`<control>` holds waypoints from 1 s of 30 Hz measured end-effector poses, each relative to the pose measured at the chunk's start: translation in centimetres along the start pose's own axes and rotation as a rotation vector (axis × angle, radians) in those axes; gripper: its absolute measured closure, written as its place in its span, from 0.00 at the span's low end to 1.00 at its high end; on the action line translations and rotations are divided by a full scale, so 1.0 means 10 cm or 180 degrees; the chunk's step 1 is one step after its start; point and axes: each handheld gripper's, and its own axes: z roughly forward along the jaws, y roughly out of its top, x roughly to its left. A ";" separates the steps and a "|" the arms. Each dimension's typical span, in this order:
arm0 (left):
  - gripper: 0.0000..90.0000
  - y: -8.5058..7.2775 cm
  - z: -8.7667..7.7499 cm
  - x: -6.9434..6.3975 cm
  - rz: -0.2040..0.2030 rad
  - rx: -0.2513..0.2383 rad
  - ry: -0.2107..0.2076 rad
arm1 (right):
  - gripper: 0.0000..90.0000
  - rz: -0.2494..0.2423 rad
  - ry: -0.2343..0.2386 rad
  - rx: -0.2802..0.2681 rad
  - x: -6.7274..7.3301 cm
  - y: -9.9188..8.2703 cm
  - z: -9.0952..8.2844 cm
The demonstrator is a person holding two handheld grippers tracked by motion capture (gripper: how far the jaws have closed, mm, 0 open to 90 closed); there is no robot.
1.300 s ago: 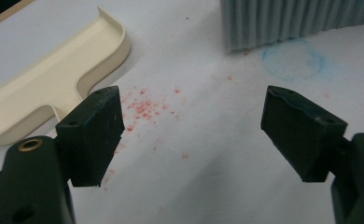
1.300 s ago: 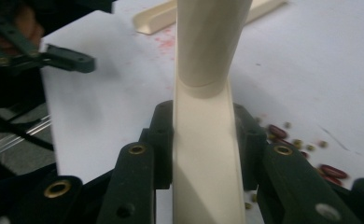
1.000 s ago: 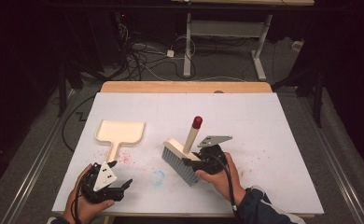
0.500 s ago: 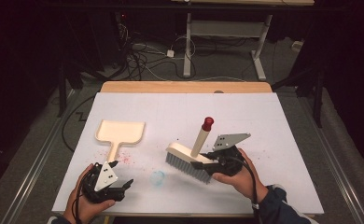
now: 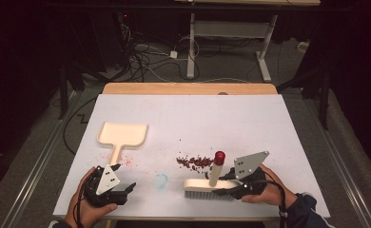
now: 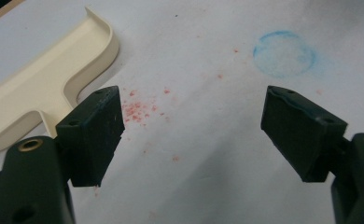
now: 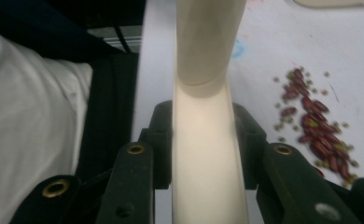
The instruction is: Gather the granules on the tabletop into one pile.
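**Brush clamped beside the spilled beans**

Pinching the cream brush (image 5: 211, 189) by its back, the right claw (image 5: 231, 186) is seen at the near right of the white surface (image 5: 288, 142). In the right gripper view the 2 jaws are pressed against both sides of the brush block (image 7: 203, 158), with the handle (image 7: 210, 37) rising ahead of them. In the high view the bristles are turned down onto the surface and the red-capped handle is tilted upward. A small heap of dark red beans (image 5: 195, 161) is spread just beyond the brush, toward the middle of the surface; in the right gripper view the beans (image 7: 315, 135) are seen to the right of the block.

The left claw (image 5: 126, 189) is held low at the near left, its jaws spread wide with nothing between them, as shown in the left gripper view (image 6: 194, 135). The cream dustpan (image 5: 122, 137) is lying flat beyond it, its handle pointed toward the person. A faint blue ring mark (image 5: 161, 180) and pink specks (image 6: 140, 109) are seen on the surface between the 2 claws.
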 end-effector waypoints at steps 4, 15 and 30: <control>0.23 0.00 0.01 0.00 0.0018 0.0019 -0.0028 | 0.75 0.0085 -0.0068 0.0004 -0.19 -0.03 0.03; 0.23 0.00 0.04 -0.01 -0.0004 0.0073 -0.0078 | 0.75 -0.0095 -0.0112 -0.0157 -0.58 0.10 0.21; 0.23 0.00 0.02 0.01 0.0022 0.0035 0.0012 | 0.75 0.0316 -0.0676 -0.0690 -0.46 0.17 -0.08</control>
